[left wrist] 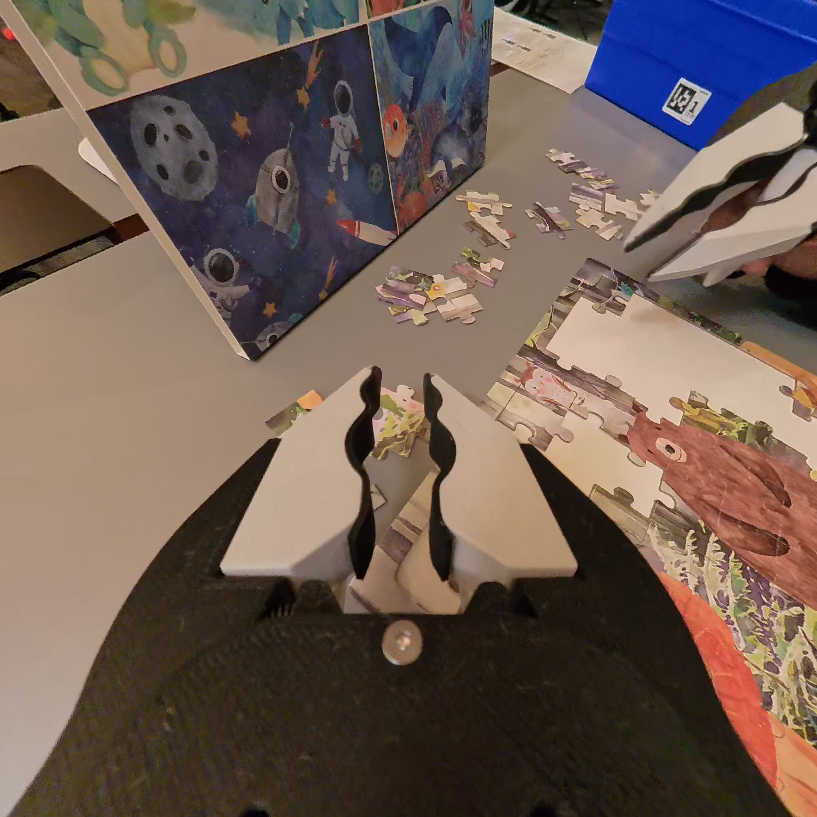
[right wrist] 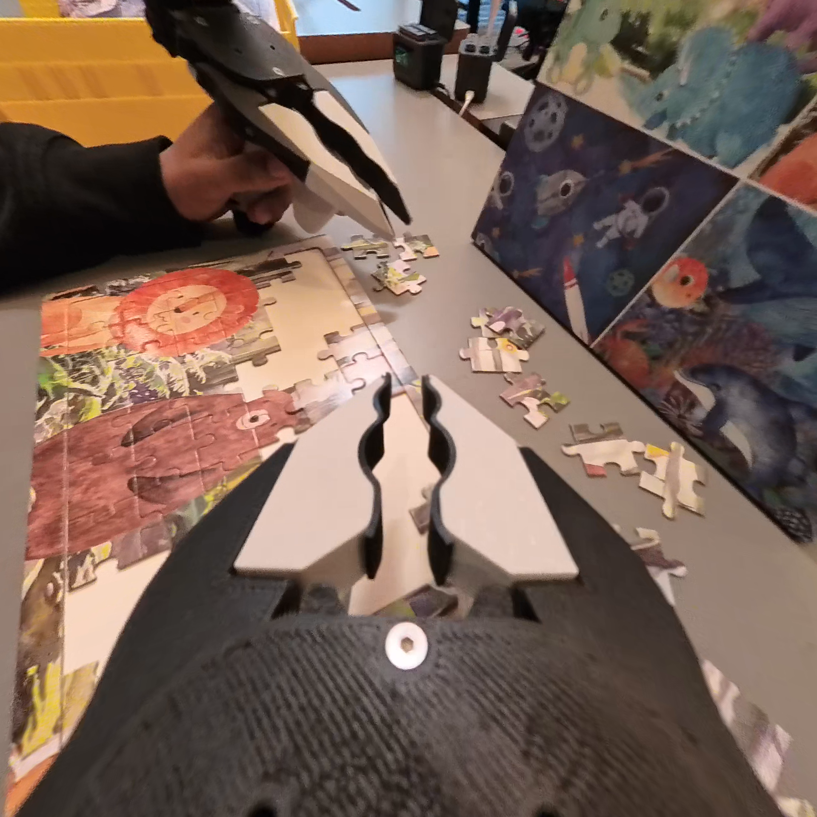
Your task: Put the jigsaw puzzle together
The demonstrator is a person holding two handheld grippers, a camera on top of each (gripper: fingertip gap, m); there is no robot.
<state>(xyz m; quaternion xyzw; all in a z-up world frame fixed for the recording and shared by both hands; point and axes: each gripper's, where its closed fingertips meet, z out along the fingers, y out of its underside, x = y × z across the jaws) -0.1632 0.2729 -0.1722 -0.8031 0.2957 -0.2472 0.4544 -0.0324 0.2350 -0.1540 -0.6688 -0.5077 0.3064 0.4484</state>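
Observation:
The partly built jigsaw (left wrist: 707, 486) lies at the right, with a brown bear, an orange lion (right wrist: 185, 309) and a bare white middle (right wrist: 309, 309). My left gripper (left wrist: 402, 376) is narrowly open and empty, just above a small cluster of green and pink loose pieces (left wrist: 393, 424) on the grey table; it also shows in the right wrist view (right wrist: 398, 223). My right gripper (right wrist: 406, 380) is narrowly open and empty, over the jigsaw's edge. It also shows in the left wrist view (left wrist: 639, 263). Several loose pieces (left wrist: 429, 292) (right wrist: 495, 353) lie scattered beside the jigsaw.
A tall illustrated box with a space scene (left wrist: 265, 199) (right wrist: 597, 212) stands on the table behind the loose pieces. A blue bin (left wrist: 707, 53) stands at the back, a yellow bin (right wrist: 88, 79) on the other side. Black devices (right wrist: 473, 66) sit at the far table edge. About 15 cm separates my left fingertips from my right.

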